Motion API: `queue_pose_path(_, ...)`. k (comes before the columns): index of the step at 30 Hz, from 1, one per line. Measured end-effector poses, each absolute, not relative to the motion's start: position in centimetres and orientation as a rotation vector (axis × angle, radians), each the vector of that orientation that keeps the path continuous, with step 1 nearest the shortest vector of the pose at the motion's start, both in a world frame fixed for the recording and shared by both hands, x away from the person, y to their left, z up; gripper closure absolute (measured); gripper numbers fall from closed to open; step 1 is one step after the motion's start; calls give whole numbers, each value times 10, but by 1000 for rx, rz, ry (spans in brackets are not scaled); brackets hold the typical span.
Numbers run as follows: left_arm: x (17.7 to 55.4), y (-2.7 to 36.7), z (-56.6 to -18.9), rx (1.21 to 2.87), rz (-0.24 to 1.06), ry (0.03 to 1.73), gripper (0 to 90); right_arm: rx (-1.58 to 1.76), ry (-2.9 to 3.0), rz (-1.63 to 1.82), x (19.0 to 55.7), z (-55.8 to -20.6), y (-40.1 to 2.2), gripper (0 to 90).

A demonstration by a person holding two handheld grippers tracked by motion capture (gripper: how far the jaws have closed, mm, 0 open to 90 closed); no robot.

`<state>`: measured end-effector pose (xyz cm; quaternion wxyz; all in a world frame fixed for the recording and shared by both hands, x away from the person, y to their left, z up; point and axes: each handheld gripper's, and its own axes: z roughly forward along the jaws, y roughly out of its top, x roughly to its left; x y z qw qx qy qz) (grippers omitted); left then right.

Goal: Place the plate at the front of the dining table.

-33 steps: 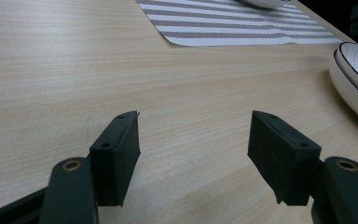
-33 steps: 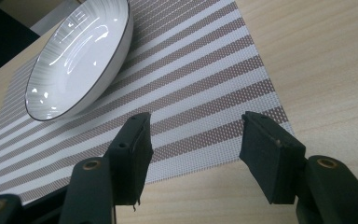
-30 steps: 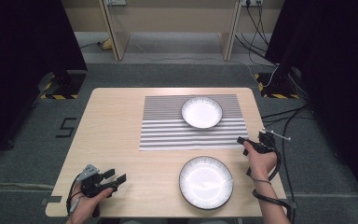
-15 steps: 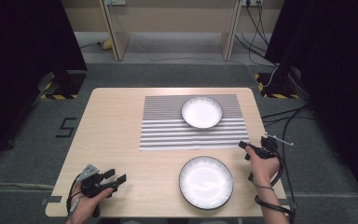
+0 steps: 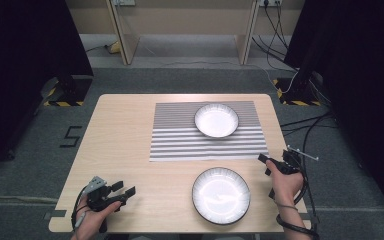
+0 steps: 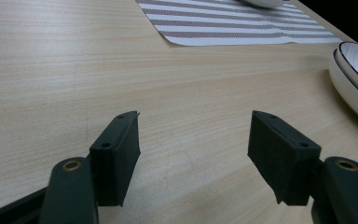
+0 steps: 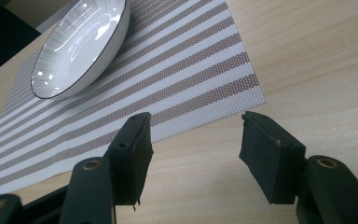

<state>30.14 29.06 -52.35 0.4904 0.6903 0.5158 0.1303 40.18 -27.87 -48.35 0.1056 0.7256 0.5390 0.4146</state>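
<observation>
Plates, two, both white with a dark rim line: the near plate [image 5: 221,195] sits on bare wood at the table's [image 5: 125,135] front edge, just in front of the striped placemat [image 5: 180,137]; the far plate [image 5: 216,120] rests on the placemat, toward its back right part. Right gripper [image 5: 266,166] hovers just right of the near plate, beside the placemat's front right corner, jaws apart and nothing between them; in the right gripper view the jaws frame that corner of the placemat [image 7: 177,70], with the far plate [image 7: 79,46] beyond. Left gripper [image 5: 124,188] lies well to the left of the near plate, also spread wide and empty; in the left gripper view the near plate's rim [image 6: 354,79] shows at the right. Judgement: the near plate is the likely pick, since it lies between both tools. Risks: a glazed, sloped rim gives the pads little bite, so a shallow pinch could slip and drop the plate back. A one-sided grip may tilt it. A low approach could nudge the plate toward the front edge, or catch the placemat corner and drag the far plate.
</observation>
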Motion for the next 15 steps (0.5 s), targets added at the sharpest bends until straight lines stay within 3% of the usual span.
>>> queue_pose_path(15, 301, 290, -523, 1677, 319, 1254, 333, 2122, 1597, 1215, 387, -484, -283, 431)
